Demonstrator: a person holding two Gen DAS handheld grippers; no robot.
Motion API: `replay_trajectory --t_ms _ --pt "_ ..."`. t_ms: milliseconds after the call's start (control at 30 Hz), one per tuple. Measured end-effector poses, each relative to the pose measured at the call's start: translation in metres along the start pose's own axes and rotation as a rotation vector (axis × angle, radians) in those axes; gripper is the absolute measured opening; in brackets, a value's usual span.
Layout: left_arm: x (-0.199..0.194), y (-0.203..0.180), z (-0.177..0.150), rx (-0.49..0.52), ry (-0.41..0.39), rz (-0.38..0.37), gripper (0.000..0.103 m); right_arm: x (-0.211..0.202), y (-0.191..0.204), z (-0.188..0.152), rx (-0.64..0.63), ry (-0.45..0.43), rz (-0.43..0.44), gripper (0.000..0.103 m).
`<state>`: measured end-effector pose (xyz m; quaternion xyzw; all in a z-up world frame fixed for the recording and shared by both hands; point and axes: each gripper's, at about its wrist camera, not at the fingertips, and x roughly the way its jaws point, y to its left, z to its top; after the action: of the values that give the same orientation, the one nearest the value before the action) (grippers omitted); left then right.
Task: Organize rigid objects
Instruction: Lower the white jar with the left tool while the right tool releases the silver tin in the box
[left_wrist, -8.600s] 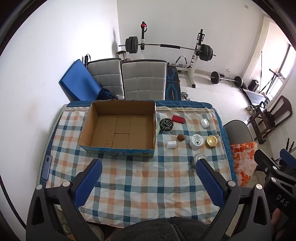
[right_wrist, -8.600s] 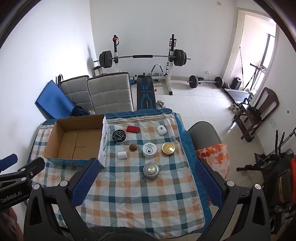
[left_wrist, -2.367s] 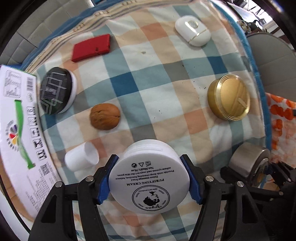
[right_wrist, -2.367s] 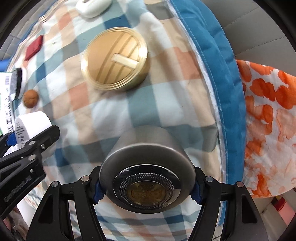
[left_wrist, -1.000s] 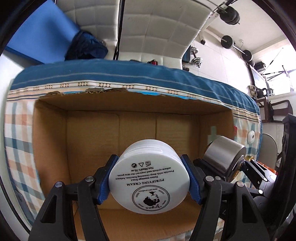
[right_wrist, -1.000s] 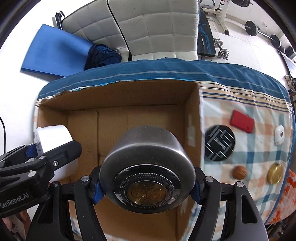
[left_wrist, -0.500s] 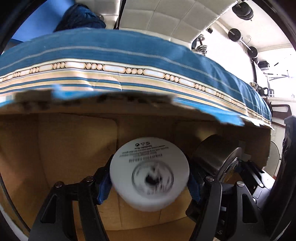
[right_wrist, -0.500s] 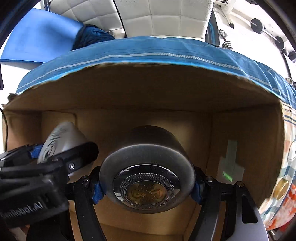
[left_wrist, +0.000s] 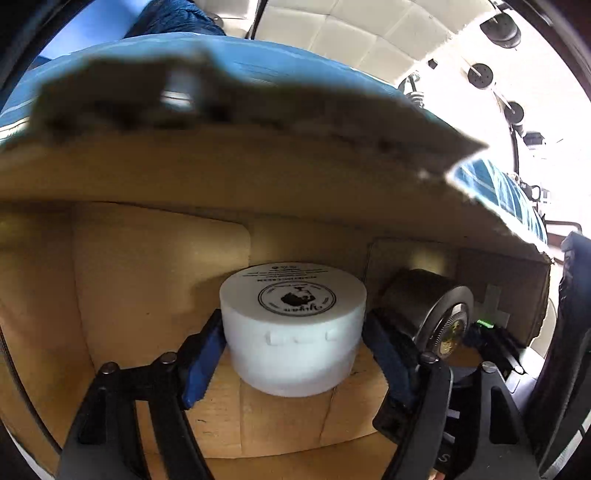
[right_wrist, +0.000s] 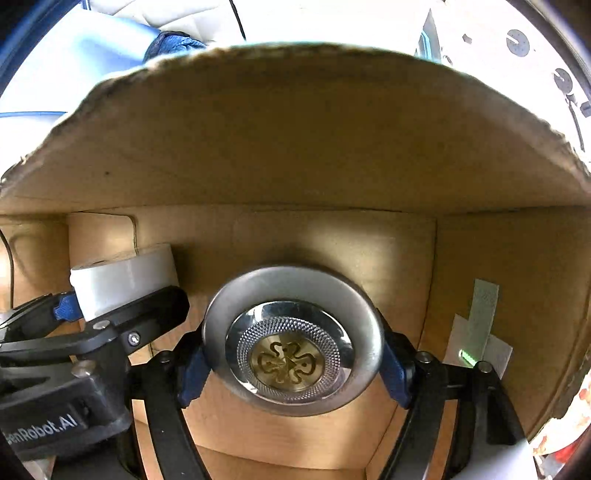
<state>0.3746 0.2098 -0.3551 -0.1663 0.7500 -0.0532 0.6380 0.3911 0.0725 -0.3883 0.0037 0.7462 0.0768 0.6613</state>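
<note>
both sets of jaws are opening inside the brown cardboard box (left_wrist: 155, 273): the left gripper (left_wrist: 293, 354) around the round white plastic cream jar (left_wrist: 293, 328) on the box floor, the right gripper (right_wrist: 291, 363) around the round grey metal tin (right_wrist: 291, 339) beside it. the jar looks released, but whether the pads have left the tin is unclear. lifting too soon could drag the tin or knock the two together.

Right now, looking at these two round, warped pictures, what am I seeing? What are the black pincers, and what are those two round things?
No robot here: a person holds a two-fingered pincer tool in each hand, each with a wide-angle camera looking along its fingers. Both are lowered inside a cardboard box. The left camera shows the left gripper around a white cream jar standing on the box floor. The right camera shows the right gripper around a round silver tin with a gold emblem. Both pairs of jaws are opening, letting go. Each camera also glimpses the other tool beside it.
</note>
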Motion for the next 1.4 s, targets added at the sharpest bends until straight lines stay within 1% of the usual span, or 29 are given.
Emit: replay_trajectory --t_ms 33,133,167,233,333,400,433,533,567,600,667,733,767,800,833,900,967,1000,1067,1100,1133,1267,1400 --pt "-0.004 0.001 -0.002 -0.003 -0.004 -0.001 0.085 -0.001 -0.001 -0.002 0.002 0.005 0.008 0.081" --pt "-0.017 0.001 -0.011 0.007 -0.017 0.015 0.086 -0.007 -0.003 -0.005 0.003 0.007 0.032 0.086" --pt "-0.019 -0.003 -0.008 0.011 -0.022 0.023 0.086 -0.009 -0.003 -0.006 0.006 0.003 0.035 0.087" --pt "-0.029 -0.002 -0.015 0.018 -0.03 0.035 0.088 -0.014 -0.003 -0.009 0.005 -0.003 0.036 0.091" --pt "-0.04 -0.002 -0.026 0.029 -0.051 0.06 0.09 -0.021 -0.006 -0.013 0.0 -0.012 0.029 0.093" --pt "-0.05 -0.001 -0.035 0.038 -0.064 0.085 0.098 -0.025 -0.005 -0.015 0.001 -0.015 0.032 0.094" --pt "-0.051 0.002 -0.04 0.039 -0.071 0.091 0.102 -0.028 -0.005 -0.017 0.005 -0.018 0.041 0.097" --pt "-0.059 0.01 -0.053 0.04 -0.093 0.104 0.102 -0.033 -0.005 -0.025 0.006 -0.023 0.048 0.103" --pt "-0.064 0.012 -0.06 0.04 -0.105 0.112 0.102 -0.036 -0.005 -0.029 0.004 -0.031 0.037 0.103" --pt "-0.07 0.011 -0.061 0.039 -0.114 0.115 0.102 -0.036 0.004 -0.032 0.004 -0.035 0.027 0.103" --pt "-0.08 0.01 -0.071 0.04 -0.14 0.125 0.102 -0.04 0.004 -0.041 0.008 -0.047 0.009 0.103" --pt "-0.088 0.015 -0.074 0.043 -0.167 0.143 0.102 -0.043 0.006 -0.052 0.012 -0.057 -0.01 0.103" --pt "-0.093 0.016 -0.083 0.048 -0.184 0.156 0.102 -0.046 0.006 -0.058 0.013 -0.066 -0.018 0.103" --pt "-0.096 0.012 -0.091 0.052 -0.198 0.168 0.102 -0.048 0.013 -0.065 0.013 -0.073 -0.025 0.103" --pt "-0.095 0.002 -0.092 0.055 -0.211 0.181 0.102 -0.048 0.015 -0.069 0.015 -0.079 -0.031 0.103" --pt "-0.105 -0.003 -0.103 0.066 -0.237 0.198 0.102 -0.053 0.022 -0.079 0.021 -0.092 -0.032 0.103" --pt "-0.101 -0.018 -0.1 0.064 -0.255 0.205 0.102 -0.055 0.03 -0.092 0.024 -0.105 -0.035 0.103" --pt "-0.106 -0.017 -0.107 0.064 -0.269 0.206 0.102 -0.058 0.03 -0.1 0.025 -0.114 -0.035 0.103" --pt "-0.11 -0.021 -0.114 0.064 -0.29 0.212 0.102 -0.068 0.029 -0.11 0.032 -0.133 -0.031 0.103" --pt "-0.114 -0.021 -0.12 0.065 -0.301 0.217 0.102 -0.082 0.019 -0.123 0.031 -0.145 -0.031 0.103" --pt "-0.114 -0.022 -0.116 0.064 -0.308 0.222 0.102 -0.088 0.019 -0.129 0.031 -0.16 -0.034 0.103" --pt "-0.129 -0.028 -0.134 0.07 -0.341 0.221 0.102 -0.115 0.016 -0.152 0.032 -0.213 -0.024 0.103" --pt "-0.144 -0.03 -0.159 0.063 -0.372 0.227 0.102 -0.139 0.013 -0.175 0.022 -0.243 -0.006 0.103"
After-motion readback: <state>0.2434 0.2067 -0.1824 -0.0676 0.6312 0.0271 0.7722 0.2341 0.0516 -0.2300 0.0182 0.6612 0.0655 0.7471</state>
